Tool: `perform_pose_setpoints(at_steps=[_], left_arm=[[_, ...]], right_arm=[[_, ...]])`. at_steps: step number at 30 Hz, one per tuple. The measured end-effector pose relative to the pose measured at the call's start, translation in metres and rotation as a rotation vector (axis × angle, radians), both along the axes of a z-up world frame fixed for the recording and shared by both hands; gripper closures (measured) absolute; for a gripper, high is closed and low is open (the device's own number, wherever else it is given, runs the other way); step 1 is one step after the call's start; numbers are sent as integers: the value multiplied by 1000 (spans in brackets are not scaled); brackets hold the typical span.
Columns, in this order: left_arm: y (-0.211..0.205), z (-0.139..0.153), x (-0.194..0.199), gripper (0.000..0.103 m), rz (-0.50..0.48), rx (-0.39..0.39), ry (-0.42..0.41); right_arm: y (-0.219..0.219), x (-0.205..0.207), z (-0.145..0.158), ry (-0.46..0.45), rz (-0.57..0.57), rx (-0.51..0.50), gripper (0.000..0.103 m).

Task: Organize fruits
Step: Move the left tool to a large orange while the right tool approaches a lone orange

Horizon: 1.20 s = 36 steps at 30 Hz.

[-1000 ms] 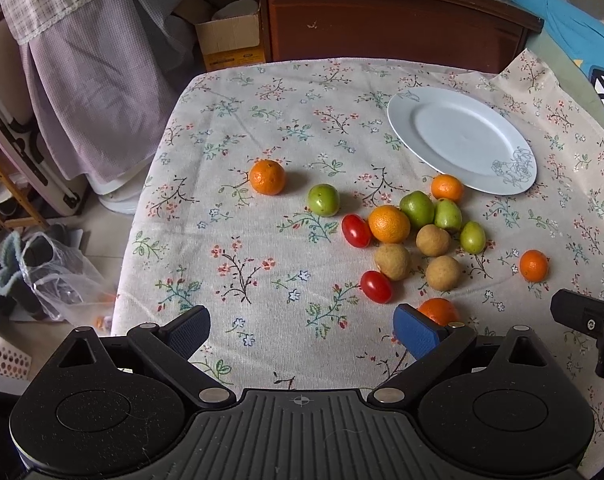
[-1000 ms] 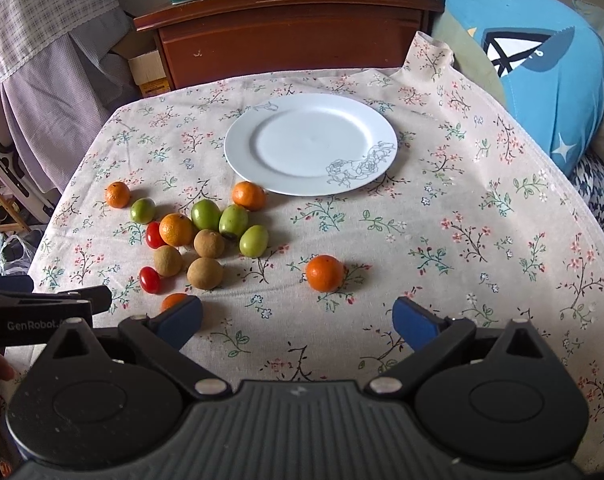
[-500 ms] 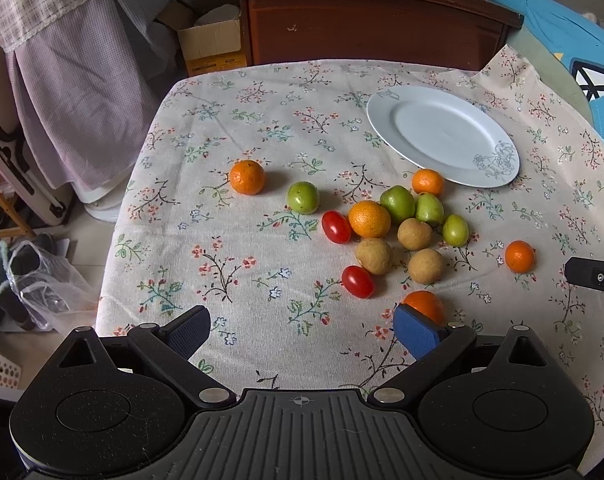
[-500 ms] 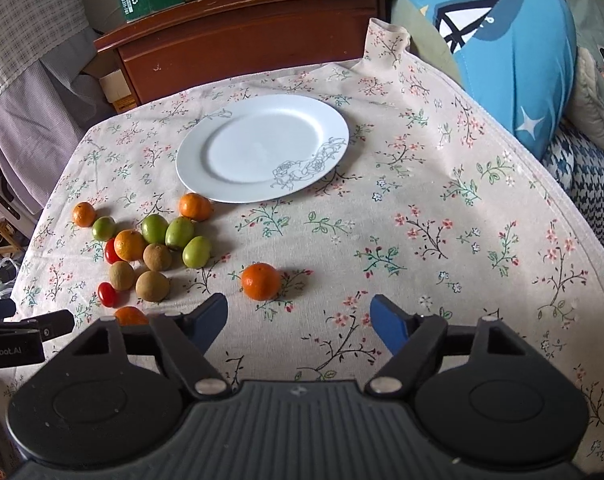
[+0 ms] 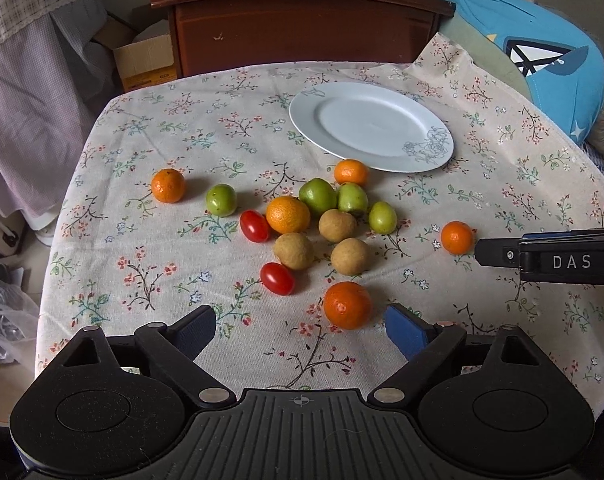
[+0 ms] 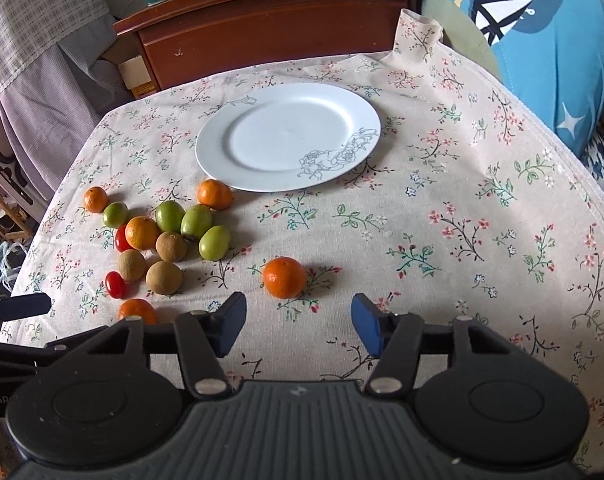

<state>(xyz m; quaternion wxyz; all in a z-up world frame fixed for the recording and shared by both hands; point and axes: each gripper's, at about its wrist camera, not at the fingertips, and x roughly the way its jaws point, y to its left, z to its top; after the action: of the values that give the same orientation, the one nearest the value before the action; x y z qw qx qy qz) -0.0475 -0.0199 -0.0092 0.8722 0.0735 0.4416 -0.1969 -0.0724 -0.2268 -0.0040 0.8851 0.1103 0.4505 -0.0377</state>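
Tablecloth [image 5: 230, 128] (floral) fills mid-frame, a wooden cabinet [image 5: 302, 24] at top. Plate [image 6: 288, 136] sits upper centre, fruits [image 5: 321, 216] clustered lower left of it. Left gripper [image 5: 300, 326] and right gripper [image 6: 298, 322] gape wide, holding nothing; a tangerine [image 6: 284, 277] lies just ahead of the right.

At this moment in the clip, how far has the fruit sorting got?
Nothing looks done: the white plate holds no fruit. Nothing is in hand; the left tool and right tool are both open, the right one just short of a lone orange. All the fruit still lies on the tablecloth.
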Motion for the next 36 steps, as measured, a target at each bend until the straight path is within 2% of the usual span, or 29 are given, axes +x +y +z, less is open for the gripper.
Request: perform_pose_setpoints(at_steps=[2, 8, 16, 19, 24, 31, 36], left_arm=[[-3, -3, 2, 18, -3, 4, 1], [-8, -9, 4, 20, -16, -22, 21], [-17, -17, 8, 22, -21, -3, 21], [-18, -20, 9, 27, -12, 15, 11], [-20, -22, 10, 28, -11, 18, 15], [-21, -26, 11, 48, -24, 2, 30], [-23, -27, 10, 62, -48, -9, 33]], right_arm=[[-1, 2, -2, -4, -5, 12, 47], [5, 11, -6, -4, -2, 20, 47], [11, 24, -17, 18, -13, 21, 47], [13, 26, -19, 24, -14, 13, 47], [14, 29, -24, 41, -15, 16, 57], [16, 29, -27, 31, -15, -2, 76], [16, 29, -27, 26, -8, 11, 76]])
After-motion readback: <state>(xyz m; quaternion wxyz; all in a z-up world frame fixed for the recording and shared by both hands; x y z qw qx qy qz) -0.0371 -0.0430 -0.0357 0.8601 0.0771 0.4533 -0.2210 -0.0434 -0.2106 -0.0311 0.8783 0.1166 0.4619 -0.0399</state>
